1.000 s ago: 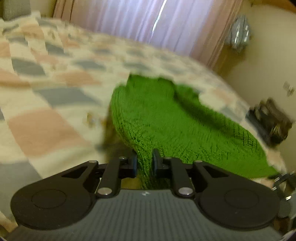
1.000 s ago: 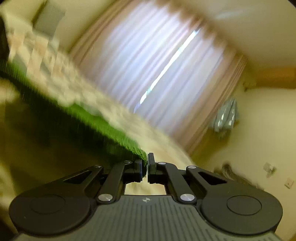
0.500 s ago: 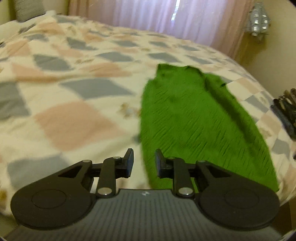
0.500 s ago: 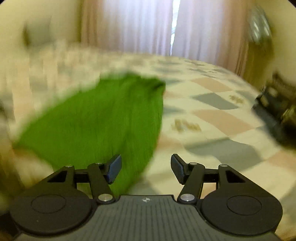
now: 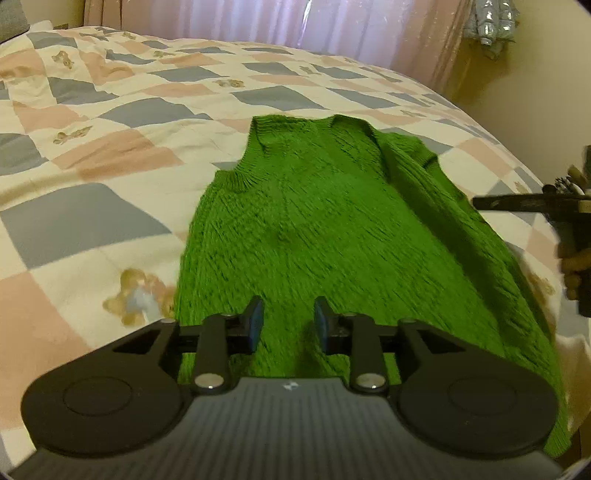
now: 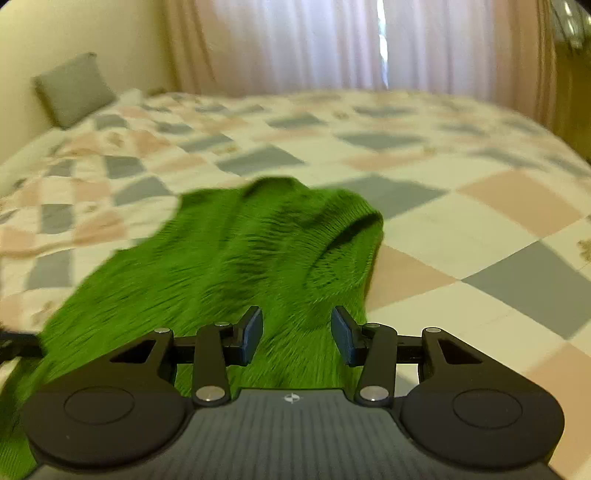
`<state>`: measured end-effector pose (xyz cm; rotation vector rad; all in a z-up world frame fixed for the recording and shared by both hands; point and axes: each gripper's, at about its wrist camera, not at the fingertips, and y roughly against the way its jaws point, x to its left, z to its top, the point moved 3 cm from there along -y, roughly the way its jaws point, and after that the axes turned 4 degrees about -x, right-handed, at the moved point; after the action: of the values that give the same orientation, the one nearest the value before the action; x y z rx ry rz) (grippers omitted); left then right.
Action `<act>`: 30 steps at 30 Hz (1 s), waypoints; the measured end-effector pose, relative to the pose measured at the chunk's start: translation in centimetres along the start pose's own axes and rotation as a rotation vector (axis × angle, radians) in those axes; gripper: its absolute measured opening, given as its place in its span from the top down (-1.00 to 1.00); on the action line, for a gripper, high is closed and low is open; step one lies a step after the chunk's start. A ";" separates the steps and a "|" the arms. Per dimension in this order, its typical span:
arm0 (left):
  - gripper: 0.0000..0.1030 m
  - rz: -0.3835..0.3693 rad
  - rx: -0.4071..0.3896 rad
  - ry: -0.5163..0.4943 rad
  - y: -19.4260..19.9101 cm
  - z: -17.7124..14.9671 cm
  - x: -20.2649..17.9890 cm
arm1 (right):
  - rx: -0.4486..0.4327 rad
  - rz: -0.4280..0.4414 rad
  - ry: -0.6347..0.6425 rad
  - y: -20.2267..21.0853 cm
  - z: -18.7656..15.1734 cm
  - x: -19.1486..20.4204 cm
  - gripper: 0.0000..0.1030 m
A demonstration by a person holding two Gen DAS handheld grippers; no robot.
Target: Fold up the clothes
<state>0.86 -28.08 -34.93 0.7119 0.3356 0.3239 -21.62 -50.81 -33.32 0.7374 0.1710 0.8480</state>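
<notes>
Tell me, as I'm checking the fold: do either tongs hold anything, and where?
Nothing is held. Left tongs opening, right tongs closing, both empty above the green vest.

We count one green knitted vest [image 5: 332, 236] on the bed [image 5: 110, 155], one grey cushion [image 6: 74, 88] at its far left corner, and two hand-held grippers: the left hand-held gripper [image 5: 288, 325] and the right hand-held gripper [image 6: 297, 334].

left wrist: looks down along its fingers [image 5: 255, 321], close over vest [image 5: 332, 229] hem, toward curtain [image 5: 258, 18] | right wrist: same tilt, from vest's right | shared: vest, bed [image 5: 110, 110], curtain
</notes>
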 end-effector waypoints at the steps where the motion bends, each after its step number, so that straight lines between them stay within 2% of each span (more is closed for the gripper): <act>1: 0.44 0.005 0.002 0.000 -0.5 0.2 0.2 | 0.038 -0.014 -0.001 -1.9 -0.1 -0.4 0.00; 4: 0.41 0.011 0.015 -0.005 -1.6 0.1 0.6 | 0.130 -0.079 0.045 -6.2 -2.2 -0.2 -0.07; 6: 0.39 0.012 0.021 -0.010 -2.1 0.0 0.7 | 0.119 -0.099 0.111 -6.8 -2.8 0.2 0.15; 7: 0.38 0.012 0.021 -0.013 -2.2 0.0 0.7 | 0.108 -0.078 0.132 -6.5 -2.8 0.3 0.76; 8: 0.38 0.012 0.021 -0.016 -2.3 0.0 0.7 | 0.095 -0.063 0.124 -5.9 -2.7 0.0 0.92; 12: 0.38 0.009 0.007 -0.020 -2.1 0.4 0.6 | 0.018 -0.051 0.013 -2.9 -1.5 -3.8 0.93; 15: 0.38 0.007 -0.003 -0.016 -2.2 0.7 0.8 | -0.036 -0.129 -0.130 -0.6 -1.3 -8.7 0.93; 17: 0.38 0.008 0.000 -0.011 -2.5 0.8 0.9 | -0.022 -0.116 -0.260 -0.4 -2.1 -11.5 0.96; 19: 0.37 0.007 0.003 -0.008 -2.7 0.7 0.9 | 0.036 -0.128 -0.319 -1.0 -3.1 -12.9 0.94; 20: 0.36 0.005 0.003 -0.008 -2.8 0.7 1.0 | 0.029 -0.107 -0.381 -0.7 -3.3 -13.6 0.88; 22: 0.33 -0.001 0.006 -0.012 -3.0 1.0 0.9 | -0.062 -0.035 -0.496 0.3 -2.4 -14.3 0.73; 23: 0.33 -0.001 0.007 -0.013 -3.2 1.1 0.9 | -0.120 0.017 -0.536 0.9 -1.5 -14.4 0.66; 25: 0.32 -0.008 0.009 -0.019 -3.7 1.6 0.7 | -0.163 0.146 -0.578 0.4 0.6 -13.7 0.52; 26: 0.32 -0.011 0.007 -0.021 -3.9 1.9 0.6 | -0.150 0.182 -0.574 -0.6 1.6 -13.1 0.49; 28: 0.32 -0.029 0.003 -0.024 -4.5 2.8 0.2 | -0.106 0.235 -0.550 -3.0 3.5 -11.7 0.21; 30: 0.29 -0.040 -0.005 -0.029 -5.3 4.1 -0.1 | -0.047 0.229 -0.540 -6.1 4.6 -11.0 0.17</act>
<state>3.38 -34.20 -35.64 0.7038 0.3210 0.2762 -23.20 -63.92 -35.52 0.9263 -0.4208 0.8355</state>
